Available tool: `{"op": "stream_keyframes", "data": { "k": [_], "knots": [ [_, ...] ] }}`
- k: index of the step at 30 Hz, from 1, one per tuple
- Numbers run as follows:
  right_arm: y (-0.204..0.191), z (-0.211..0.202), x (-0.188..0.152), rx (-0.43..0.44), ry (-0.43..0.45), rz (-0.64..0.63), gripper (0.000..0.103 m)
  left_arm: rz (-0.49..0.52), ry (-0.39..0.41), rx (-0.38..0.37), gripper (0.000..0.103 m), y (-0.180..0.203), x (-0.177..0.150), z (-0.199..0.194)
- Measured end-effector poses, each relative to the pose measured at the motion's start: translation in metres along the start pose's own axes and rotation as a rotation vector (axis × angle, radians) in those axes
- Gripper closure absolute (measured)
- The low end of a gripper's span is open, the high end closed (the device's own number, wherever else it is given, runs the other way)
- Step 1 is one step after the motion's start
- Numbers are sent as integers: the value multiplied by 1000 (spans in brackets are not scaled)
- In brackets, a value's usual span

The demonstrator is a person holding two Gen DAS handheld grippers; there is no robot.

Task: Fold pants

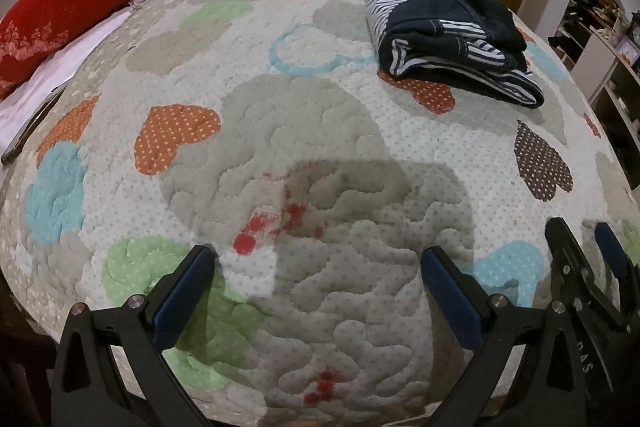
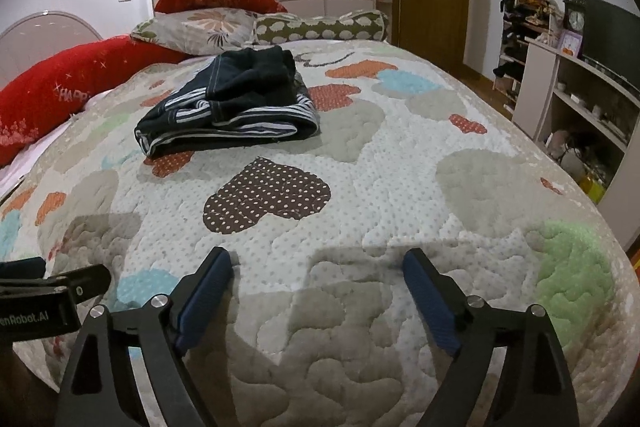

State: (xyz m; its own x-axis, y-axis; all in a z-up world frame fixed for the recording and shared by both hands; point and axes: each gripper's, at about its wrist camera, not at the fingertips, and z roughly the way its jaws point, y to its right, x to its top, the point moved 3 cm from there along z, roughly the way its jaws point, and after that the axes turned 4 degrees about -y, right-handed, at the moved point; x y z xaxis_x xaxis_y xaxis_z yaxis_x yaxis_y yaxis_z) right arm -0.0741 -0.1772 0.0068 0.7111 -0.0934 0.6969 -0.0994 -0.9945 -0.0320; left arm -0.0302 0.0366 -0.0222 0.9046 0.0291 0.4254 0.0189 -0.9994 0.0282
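Navy denim pants with a blue-and-white striped lining (image 1: 452, 39) folded into a thick bundle, lying on a quilted white bedspread patched with dotted hearts (image 1: 304, 147) — toward the far part of the bed, well apart from both tools. Left gripper (image 1: 318, 263) low over the quilt, blue pads spread wide, nothing between them. Right gripper (image 2: 318, 265) likewise gaping, empty — just beside the left one. Behind the bundle: long red plush pillow (image 2: 60, 95), floral cushion (image 2: 200, 27), green bolster with white spots (image 2: 320, 27). Open shelving (image 2: 580, 99) at right.
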Motion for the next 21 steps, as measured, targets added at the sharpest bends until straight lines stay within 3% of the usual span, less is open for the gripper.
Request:
{"op": "stream_keyframes", "data": {
  "k": [7, 15, 21],
  "knots": [
    [1, 2, -5, 3, 68, -16, 8, -14, 17, 18, 0, 1, 0, 1],
    [3, -4, -2, 4, 86, -45, 7, -11, 36, 25, 0, 4, 1, -7],
    [2, -18, 4, -26, 158, -75, 7, 22, 79, 7, 0, 11, 9, -24]
  ]
}}
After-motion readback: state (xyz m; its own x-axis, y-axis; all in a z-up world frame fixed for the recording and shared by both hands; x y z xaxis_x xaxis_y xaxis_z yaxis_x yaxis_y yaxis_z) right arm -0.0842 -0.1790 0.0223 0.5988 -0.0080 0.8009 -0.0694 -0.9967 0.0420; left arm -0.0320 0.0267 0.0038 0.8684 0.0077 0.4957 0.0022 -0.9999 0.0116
